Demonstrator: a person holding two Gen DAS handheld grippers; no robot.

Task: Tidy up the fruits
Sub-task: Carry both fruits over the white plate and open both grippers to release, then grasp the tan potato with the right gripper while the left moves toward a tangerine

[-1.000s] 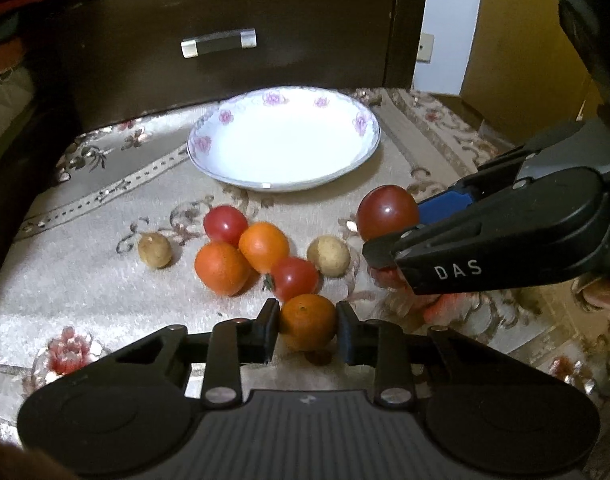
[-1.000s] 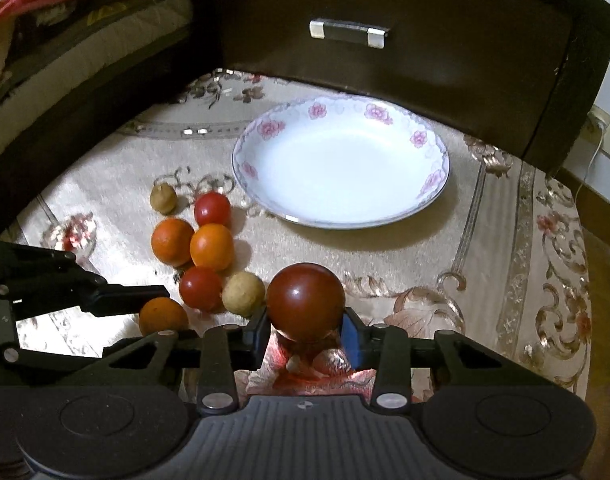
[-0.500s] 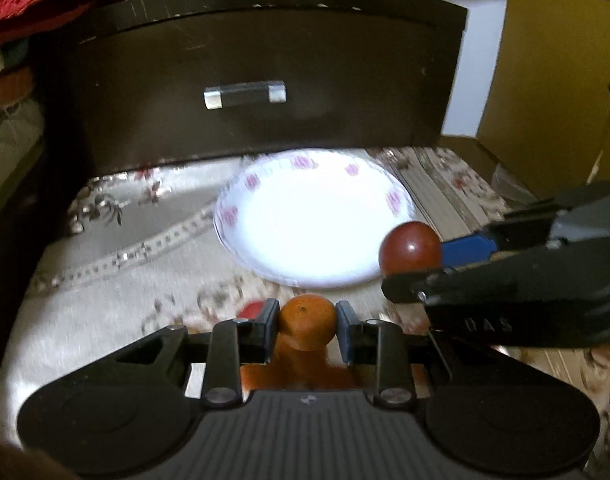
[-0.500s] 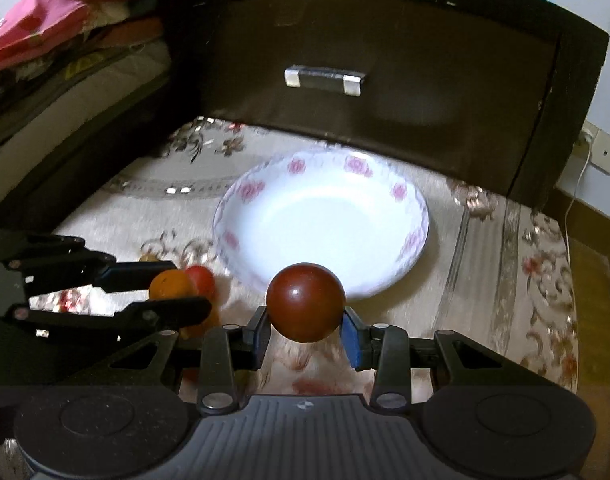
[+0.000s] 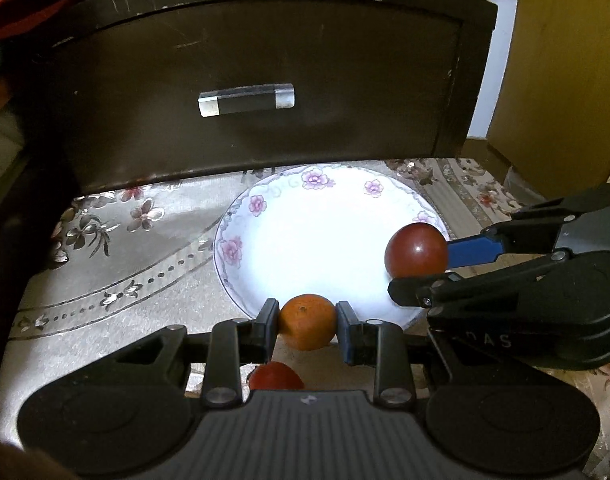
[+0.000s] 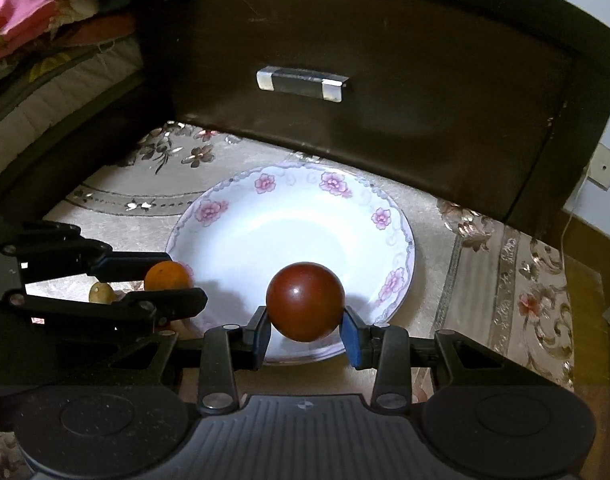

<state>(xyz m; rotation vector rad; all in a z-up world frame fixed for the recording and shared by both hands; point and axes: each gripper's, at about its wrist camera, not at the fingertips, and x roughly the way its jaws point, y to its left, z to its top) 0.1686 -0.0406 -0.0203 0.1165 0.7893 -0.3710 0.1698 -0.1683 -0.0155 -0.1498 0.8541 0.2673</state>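
Two claws grip round fruits, orange [image 5: 307, 322] and tomato [image 6: 305, 301], over plate [image 6: 241, 216].

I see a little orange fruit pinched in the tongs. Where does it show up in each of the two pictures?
Left wrist view: the orange sits low in the centre, pinched in the left tongs.
Right wrist view: the orange is at the left, at the plate's edge.
Shared landmark: the flowered plate.
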